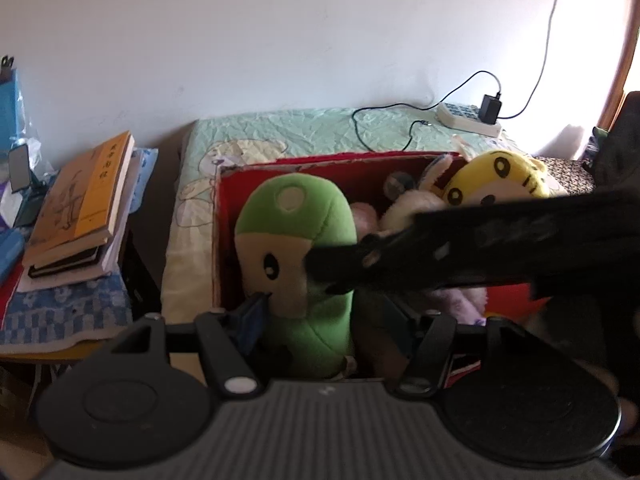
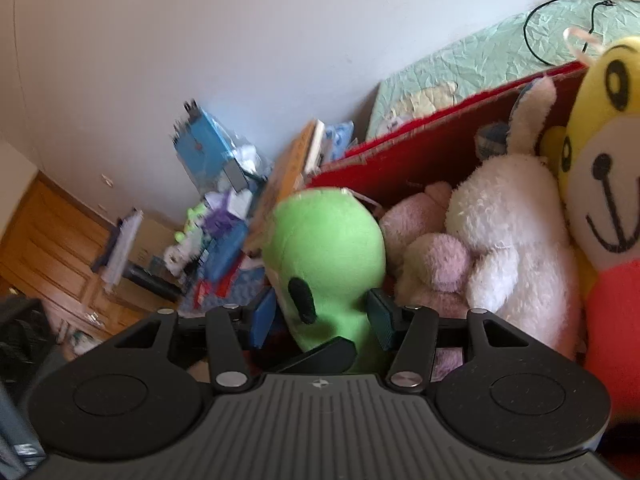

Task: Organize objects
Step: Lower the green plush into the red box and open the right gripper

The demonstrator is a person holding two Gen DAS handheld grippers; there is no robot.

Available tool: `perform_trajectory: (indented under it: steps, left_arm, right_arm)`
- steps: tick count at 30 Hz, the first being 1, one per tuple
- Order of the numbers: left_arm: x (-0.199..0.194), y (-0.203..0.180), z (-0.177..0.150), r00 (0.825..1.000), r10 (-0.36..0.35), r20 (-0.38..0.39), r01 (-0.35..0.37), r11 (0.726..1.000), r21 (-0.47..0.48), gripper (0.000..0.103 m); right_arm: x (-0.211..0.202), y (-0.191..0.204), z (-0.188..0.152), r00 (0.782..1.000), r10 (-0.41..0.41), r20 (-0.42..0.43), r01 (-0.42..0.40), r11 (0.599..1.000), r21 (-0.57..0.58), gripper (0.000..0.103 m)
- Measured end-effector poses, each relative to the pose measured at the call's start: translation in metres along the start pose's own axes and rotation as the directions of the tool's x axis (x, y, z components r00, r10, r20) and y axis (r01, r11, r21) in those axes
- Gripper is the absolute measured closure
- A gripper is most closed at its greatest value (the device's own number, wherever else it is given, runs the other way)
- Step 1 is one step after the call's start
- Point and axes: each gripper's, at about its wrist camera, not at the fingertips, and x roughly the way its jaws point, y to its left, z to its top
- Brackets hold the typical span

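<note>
A green plush toy (image 1: 298,252) stands upright at the left end of a red box (image 1: 320,160), and it also shows in the right wrist view (image 2: 328,248). My left gripper (image 1: 320,312) has its fingers around the toy's lower body. My right gripper (image 2: 322,316) closes on the toy's neck from the side; its black body crosses the left wrist view (image 1: 480,244). A white rabbit plush (image 2: 516,224), a pink plush (image 2: 432,252) and a yellow tiger plush (image 2: 600,184) sit in the box beside it.
The box rests on a bed with a green quilt (image 1: 304,128). A power strip (image 1: 468,118) with a charger and cables lies at the bed's far end. A stack of books (image 1: 80,208) sits on a cluttered side table at left.
</note>
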Motion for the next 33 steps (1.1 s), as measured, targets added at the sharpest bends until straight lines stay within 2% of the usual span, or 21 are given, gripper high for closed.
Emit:
perform_trajectory:
  steps: [2,4,6,9,11,14,18,22,27,33]
  left_arm:
    - [-0.001,0.002,0.0,1.0,-0.005,-0.001,0.005,1.0,-0.008,0.038]
    - [-0.002,0.001,-0.001,1.0,-0.01,0.0,0.01,1.0,-0.011,0.038]
    - [-0.003,0.0,-0.001,1.0,-0.009,0.002,0.009,1.0,-0.008,0.038]
    - [-0.005,-0.001,-0.001,1.0,-0.005,0.007,0.005,1.0,-0.002,0.038]
    - [-0.005,0.0,-0.001,1.0,-0.006,0.005,0.006,1.0,-0.003,0.038]
    - [-0.001,0.001,-0.001,1.0,0.003,-0.004,-0.003,1.0,-0.006,0.038]
    - [0.002,0.0,0.003,1.0,0.013,-0.017,-0.014,1.0,-0.009,0.038]
    - [0.005,-0.005,0.009,0.999,0.044,-0.032,-0.044,0.999,-0.002,0.035]
    - [0.012,-0.014,0.017,0.994,0.088,-0.071,-0.088,0.996,0.002,0.031]
    - [0.017,-0.024,0.021,0.984,0.139,-0.109,-0.139,0.99,0.007,0.023]
  right_arm:
    - [-0.006,0.001,0.001,0.999,0.008,0.04,-0.008,1.0,-0.001,0.051]
    - [-0.006,0.002,0.004,0.998,0.007,0.056,-0.007,1.0,-0.001,0.067]
    - [-0.001,0.004,0.006,0.998,-0.003,0.061,0.003,1.0,-0.001,0.074]
    - [0.009,0.007,0.009,0.998,-0.024,0.051,0.025,1.0,-0.019,0.078]
    - [0.019,0.008,0.008,0.998,-0.058,0.036,0.059,0.998,-0.03,0.078]
    - [0.023,0.005,0.011,0.998,-0.054,0.04,0.054,0.998,-0.019,0.078]
    - [0.017,-0.002,0.01,0.998,-0.053,0.03,0.053,0.998,0.02,0.076]
    - [0.001,-0.003,0.004,0.997,-0.059,0.059,0.057,0.998,0.026,0.075]
    - [-0.019,-0.002,-0.001,0.984,-0.131,0.118,0.132,0.991,0.001,0.074]
    - [-0.034,-0.003,-0.01,0.967,-0.198,0.161,0.202,0.979,-0.008,0.073]
